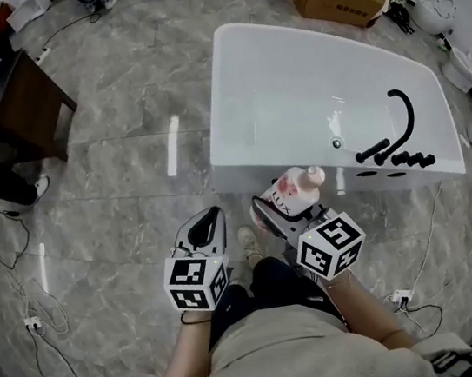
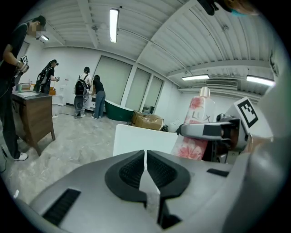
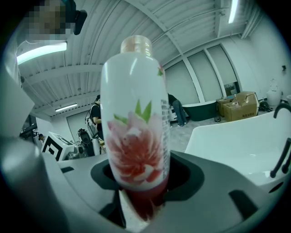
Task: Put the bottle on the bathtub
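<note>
Left tongs (image 2: 145, 159) together, empty | right tongs (image 3: 141, 182) clamped on flowered bottle (image 3: 136, 113) | bottle near front edge of bathtub (image 1: 291, 87)

Base of the bottle (image 3: 136, 123) hidden in jaws of the right gripper (image 3: 142, 184)

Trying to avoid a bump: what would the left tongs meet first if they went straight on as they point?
Probably the white bathtub: its near outer wall sits dead ahead of the shut left tongs. They tilt downward, so the floor before it could come first; depth is unclear.
</note>
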`<move>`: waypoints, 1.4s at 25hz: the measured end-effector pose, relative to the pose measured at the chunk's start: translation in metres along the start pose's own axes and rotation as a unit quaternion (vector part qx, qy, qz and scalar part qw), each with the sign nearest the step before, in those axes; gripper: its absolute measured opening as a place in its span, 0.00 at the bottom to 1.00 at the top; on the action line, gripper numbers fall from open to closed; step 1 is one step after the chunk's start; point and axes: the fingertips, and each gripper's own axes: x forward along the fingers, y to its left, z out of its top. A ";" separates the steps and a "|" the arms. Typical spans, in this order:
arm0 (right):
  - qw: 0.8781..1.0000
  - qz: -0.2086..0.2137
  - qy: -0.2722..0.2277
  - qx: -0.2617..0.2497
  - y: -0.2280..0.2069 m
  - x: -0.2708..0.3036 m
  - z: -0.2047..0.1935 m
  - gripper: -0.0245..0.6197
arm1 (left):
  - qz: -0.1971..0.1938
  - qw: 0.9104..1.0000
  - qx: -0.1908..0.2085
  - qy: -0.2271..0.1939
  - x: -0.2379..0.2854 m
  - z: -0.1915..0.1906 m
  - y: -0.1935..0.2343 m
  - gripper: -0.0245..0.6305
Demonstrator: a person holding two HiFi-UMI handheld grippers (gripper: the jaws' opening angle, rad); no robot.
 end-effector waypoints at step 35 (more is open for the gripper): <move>0.989 0.021 0.110 -0.100 -0.187 0.238 -0.142 0.39 | 0.051 0.992 -0.100 0.055 0.223 -0.115 0.146 0.07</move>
